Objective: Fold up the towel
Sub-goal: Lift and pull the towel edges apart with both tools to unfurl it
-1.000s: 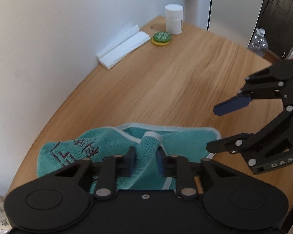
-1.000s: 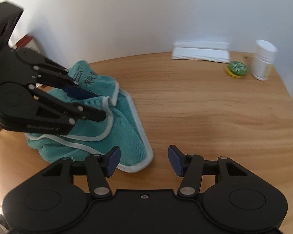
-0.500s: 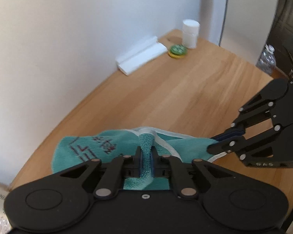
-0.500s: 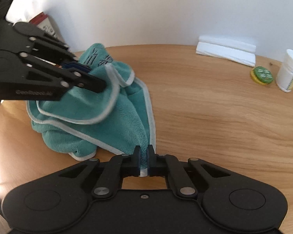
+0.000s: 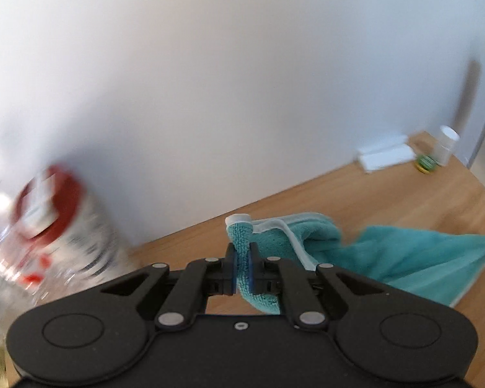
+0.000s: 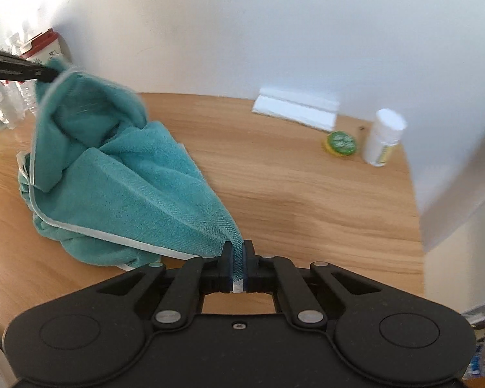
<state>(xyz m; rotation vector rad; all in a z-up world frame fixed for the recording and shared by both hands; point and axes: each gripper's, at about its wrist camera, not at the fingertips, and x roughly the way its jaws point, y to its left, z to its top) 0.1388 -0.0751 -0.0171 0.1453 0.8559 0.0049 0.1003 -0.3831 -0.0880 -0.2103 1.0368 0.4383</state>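
My matt black plastic grippers, left (image 5: 242,266) and right (image 6: 238,266), pinched a fluffy teal terry-cloth towel (image 6: 139,174) with smooth white edging, above the table (image 6: 291,187) of satiny, grained wood.

Probably a home: wooden table (image 6: 291,174), pill bottle (image 6: 383,139).

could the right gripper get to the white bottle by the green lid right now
Probably not as it stands. The table between the right gripper and the white bottle is bare, but its jaws are shut on the towel, whose other corner the left gripper holds.
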